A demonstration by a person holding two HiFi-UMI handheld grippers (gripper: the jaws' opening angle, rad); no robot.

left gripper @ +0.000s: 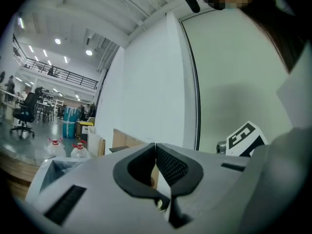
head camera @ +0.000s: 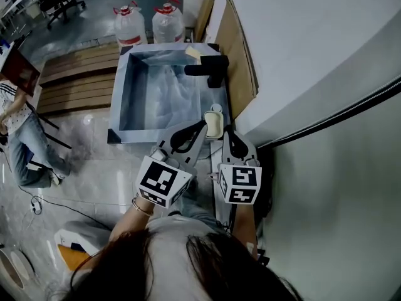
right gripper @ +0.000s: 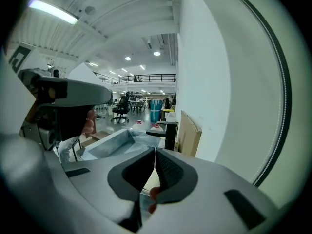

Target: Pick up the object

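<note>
A pale cream block (head camera: 213, 125) lies on the near right corner of a grey-blue basin (head camera: 120, 99); a second yellowish block (head camera: 193, 53) sits at the far rim beside a black faucet (head camera: 210, 68). Both grippers are held close to the person's body, just short of the basin. My left gripper (head camera: 202, 126) points at the cream block, its tips right beside it, jaws together with nothing between them (left gripper: 155, 146). My right gripper (head camera: 227, 130) is just right of the block, also shut and empty (right gripper: 155, 151). The basin (right gripper: 109, 143) and faucet (right gripper: 168, 129) show ahead in the right gripper view.
Two large water bottles (head camera: 149, 22) stand behind the basin. Cardboard sheets (head camera: 241, 55) lean on the white wall at the right. A wooden pallet (head camera: 75, 80) lies left of the basin. A seated person (head camera: 19, 137) is at the far left, with cables on the floor.
</note>
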